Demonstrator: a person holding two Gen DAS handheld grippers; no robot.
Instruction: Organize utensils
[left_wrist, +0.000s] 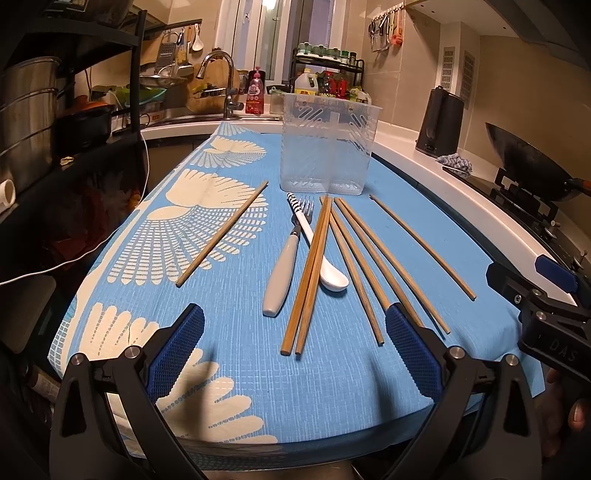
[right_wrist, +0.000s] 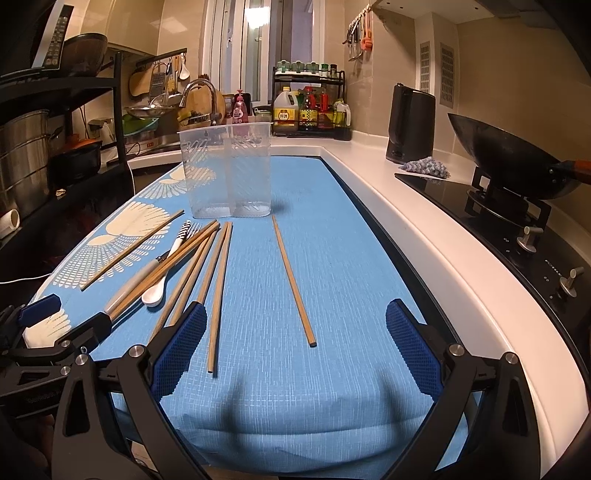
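A clear plastic two-compartment holder (left_wrist: 327, 147) (right_wrist: 227, 171) stands empty at the far end of the blue cloth. In front of it lie several wooden chopsticks (left_wrist: 308, 273) (right_wrist: 293, 282), a fork with a grey handle (left_wrist: 282, 271) (right_wrist: 136, 277) and a white spoon with a striped handle (left_wrist: 325, 266) (right_wrist: 159, 290). One chopstick (left_wrist: 221, 240) lies apart at the left, one (left_wrist: 423, 247) at the right. My left gripper (left_wrist: 295, 343) is open and empty, near the chopsticks' near ends. My right gripper (right_wrist: 295, 343) is open and empty around the lone right chopstick's near end.
The blue cloth (left_wrist: 236, 369) (right_wrist: 332, 240) covers a narrow table. A white counter (right_wrist: 424, 236) runs along the right with a black kettle (right_wrist: 410, 123), a stove and a wok (right_wrist: 517, 158). A sink and faucet (left_wrist: 221, 81) and a dark shelf with pots (left_wrist: 33, 110) are at the left.
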